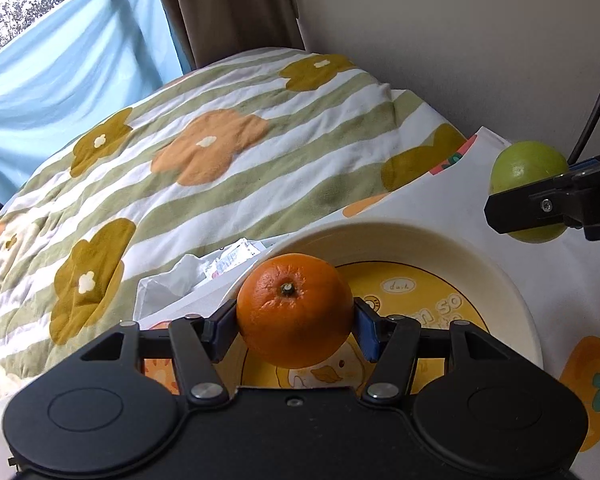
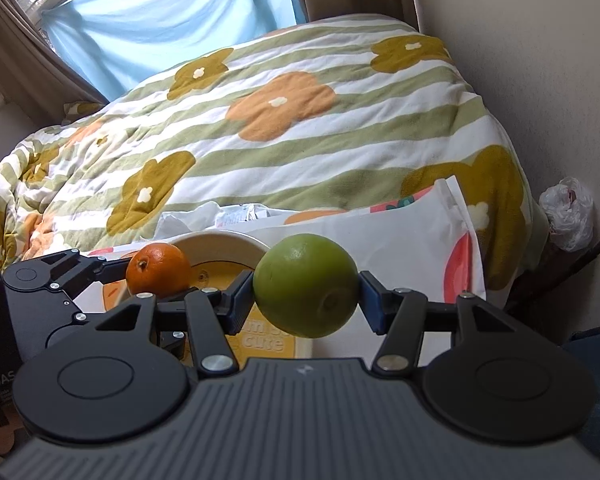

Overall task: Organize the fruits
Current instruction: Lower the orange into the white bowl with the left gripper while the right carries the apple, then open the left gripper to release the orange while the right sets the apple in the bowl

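Observation:
My left gripper (image 1: 296, 322) is shut on an orange (image 1: 295, 310) and holds it above the left part of a cream bowl (image 1: 500, 280) with a yellow duck print inside. The orange also shows in the right wrist view (image 2: 158, 270), over the bowl (image 2: 220, 242). My right gripper (image 2: 306, 300) is shut on a green fruit (image 2: 306, 285) and holds it in the air to the right of the bowl. In the left wrist view the green fruit (image 1: 524, 168) and the right gripper's finger (image 1: 540, 204) show at the far right.
The bowl stands on a white cloth with fruit prints (image 1: 452, 204). Crumpled white plastic (image 1: 172, 280) lies behind the bowl. A bed with a striped flower quilt (image 1: 220, 152) fills the back. A wall (image 2: 540, 80) and a plastic bag (image 2: 568, 212) are on the right.

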Action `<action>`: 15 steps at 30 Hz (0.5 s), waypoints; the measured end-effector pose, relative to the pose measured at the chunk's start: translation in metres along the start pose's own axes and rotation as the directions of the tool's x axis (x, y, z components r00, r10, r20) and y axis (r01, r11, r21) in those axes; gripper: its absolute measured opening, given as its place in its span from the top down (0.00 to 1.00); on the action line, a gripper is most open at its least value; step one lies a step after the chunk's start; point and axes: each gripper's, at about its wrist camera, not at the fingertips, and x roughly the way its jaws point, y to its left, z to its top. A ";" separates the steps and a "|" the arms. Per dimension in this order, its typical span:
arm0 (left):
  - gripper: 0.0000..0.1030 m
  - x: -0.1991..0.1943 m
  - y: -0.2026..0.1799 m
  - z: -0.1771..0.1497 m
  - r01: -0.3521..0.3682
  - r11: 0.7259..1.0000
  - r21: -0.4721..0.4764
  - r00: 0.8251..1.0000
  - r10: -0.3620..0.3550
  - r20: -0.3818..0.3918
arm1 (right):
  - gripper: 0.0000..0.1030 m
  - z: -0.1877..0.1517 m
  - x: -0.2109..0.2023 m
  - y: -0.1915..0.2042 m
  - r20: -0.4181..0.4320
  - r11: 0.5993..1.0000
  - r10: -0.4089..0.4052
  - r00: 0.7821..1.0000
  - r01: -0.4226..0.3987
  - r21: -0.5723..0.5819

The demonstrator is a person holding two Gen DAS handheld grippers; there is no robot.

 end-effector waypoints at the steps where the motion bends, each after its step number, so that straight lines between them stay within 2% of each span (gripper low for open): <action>1: 0.39 0.004 -0.001 0.001 -0.001 1.000 0.001 1.000 0.001 -0.008 | 0.32 0.000 0.002 -0.002 -0.005 1.000 0.001 1.000 -0.001 0.001; 5: 0.38 0.011 -0.004 0.001 -0.004 1.000 0.006 0.999 0.004 -0.033 | 0.32 -0.001 0.007 -0.007 -0.021 1.000 0.009 1.000 -0.009 0.004; 7: 0.33 0.009 -0.004 0.001 -0.008 1.000 0.013 0.999 0.009 -0.035 | 0.32 0.001 0.009 -0.008 -0.023 1.000 0.013 1.000 -0.013 0.002; 8: 0.20 0.006 -0.004 0.001 -0.021 1.000 0.016 1.000 0.021 -0.023 | 0.32 0.001 0.009 -0.008 -0.023 1.000 0.015 1.000 -0.015 0.000; 10: 0.08 -0.004 0.000 0.000 -0.038 0.999 0.017 0.999 0.038 0.018 | 0.32 0.003 0.010 -0.008 -0.019 1.000 0.023 1.000 -0.023 -0.003; 15: 0.08 -0.027 0.018 -0.008 -0.030 0.999 -0.026 0.999 0.031 0.034 | 0.32 0.004 0.011 -0.005 -0.026 0.999 0.033 0.999 -0.034 -0.042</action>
